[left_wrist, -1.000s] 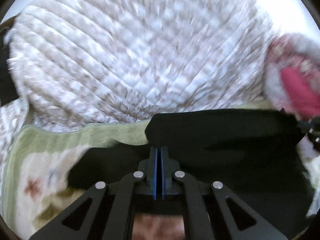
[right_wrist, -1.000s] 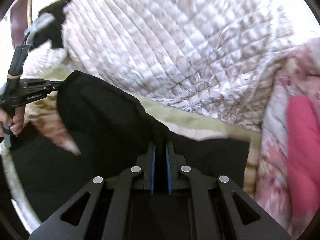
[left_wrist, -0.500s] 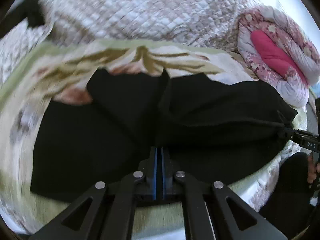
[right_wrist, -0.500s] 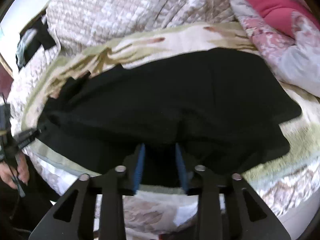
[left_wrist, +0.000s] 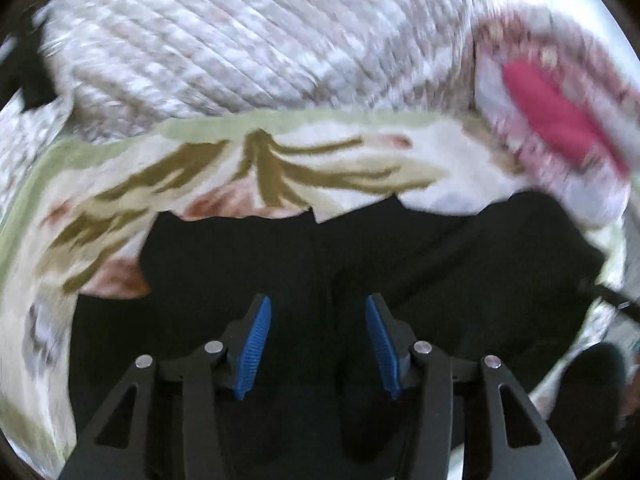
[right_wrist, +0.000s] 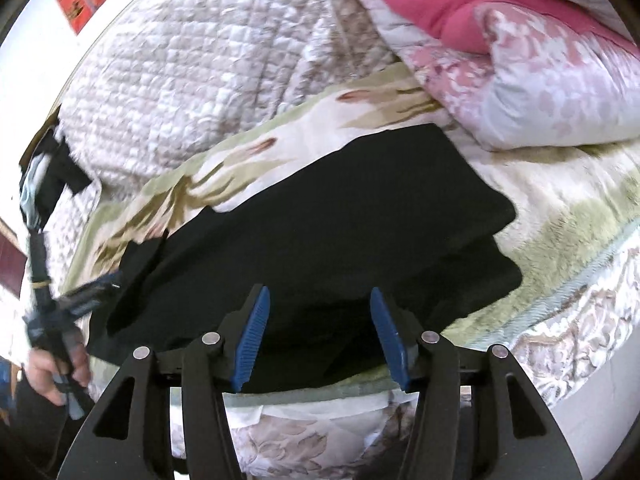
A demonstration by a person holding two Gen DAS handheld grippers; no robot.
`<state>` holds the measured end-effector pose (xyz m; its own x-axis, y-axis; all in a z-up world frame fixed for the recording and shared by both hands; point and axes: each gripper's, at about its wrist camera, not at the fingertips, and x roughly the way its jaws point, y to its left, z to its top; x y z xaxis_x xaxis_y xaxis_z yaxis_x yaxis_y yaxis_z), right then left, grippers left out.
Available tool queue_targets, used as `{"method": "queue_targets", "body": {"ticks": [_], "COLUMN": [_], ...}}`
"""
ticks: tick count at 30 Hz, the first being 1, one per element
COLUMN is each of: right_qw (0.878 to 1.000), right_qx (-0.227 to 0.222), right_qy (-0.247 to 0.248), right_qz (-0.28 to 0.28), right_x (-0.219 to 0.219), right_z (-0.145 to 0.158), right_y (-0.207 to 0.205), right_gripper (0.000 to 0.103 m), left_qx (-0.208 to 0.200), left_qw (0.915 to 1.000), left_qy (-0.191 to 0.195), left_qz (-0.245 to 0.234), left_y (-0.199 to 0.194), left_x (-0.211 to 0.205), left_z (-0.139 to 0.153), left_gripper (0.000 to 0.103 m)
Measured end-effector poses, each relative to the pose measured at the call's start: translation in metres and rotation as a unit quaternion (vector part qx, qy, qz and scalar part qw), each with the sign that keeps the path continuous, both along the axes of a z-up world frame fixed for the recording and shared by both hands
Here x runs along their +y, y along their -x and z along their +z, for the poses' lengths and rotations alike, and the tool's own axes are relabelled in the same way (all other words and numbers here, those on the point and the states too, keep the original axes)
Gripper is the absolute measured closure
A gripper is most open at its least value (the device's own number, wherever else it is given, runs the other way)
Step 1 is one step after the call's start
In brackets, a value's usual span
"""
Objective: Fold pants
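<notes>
Right wrist view: both the right gripper (right_wrist: pixel 318 334) and left gripper (left_wrist: pixel 316 346) are opening, jaws clear above the black pants (right_wrist: pixel 340 208); withdraw straight to keep the fold square

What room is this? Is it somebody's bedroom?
Probably a bedroom. The black pants lie on a bed spread with a flowery blanket. A white quilt and a folded pink comforter are piled behind them.

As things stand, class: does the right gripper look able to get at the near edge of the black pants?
Probably yes. The right gripper, jaws opening with nothing pinched, hangs just over the near edge of the black pants, and nothing lies between them.
</notes>
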<state>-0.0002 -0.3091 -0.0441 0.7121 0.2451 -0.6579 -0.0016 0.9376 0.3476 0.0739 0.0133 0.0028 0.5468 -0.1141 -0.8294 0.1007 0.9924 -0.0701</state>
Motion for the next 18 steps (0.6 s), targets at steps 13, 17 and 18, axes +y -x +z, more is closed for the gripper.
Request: {"method": "queue_targets", "body": {"ticks": [13, 17, 18], "right_qw": [0.994, 0.991, 0.991], "right_qx": [0.041, 0.037, 0.035], "right_qy": [-0.055, -0.079, -0.079], "right_qz": [-0.090, -0.098, -0.101], "right_x": [-0.045, -0.051, -0.052], "right_z": [-0.014, -0.017, -0.016], "right_y": [-0.004, -0.013, -0.014], "right_gripper": [0.050, 0.050, 0.050], "left_qx": [-0.097, -0.052, -0.039], "left_qw": [0.9807, 0.9735, 0.9705], "left_qy": [0.045, 0.081, 0.096], "left_qz": [0.164, 0.208, 0.218], "left_y": [0.085, 0.115, 0.118], "left_x": [0.083, 0.118, 0.125], "left_z": [0.019, -0.009, -0.016], "left_gripper": [0.098, 0.094, 0.092]}}
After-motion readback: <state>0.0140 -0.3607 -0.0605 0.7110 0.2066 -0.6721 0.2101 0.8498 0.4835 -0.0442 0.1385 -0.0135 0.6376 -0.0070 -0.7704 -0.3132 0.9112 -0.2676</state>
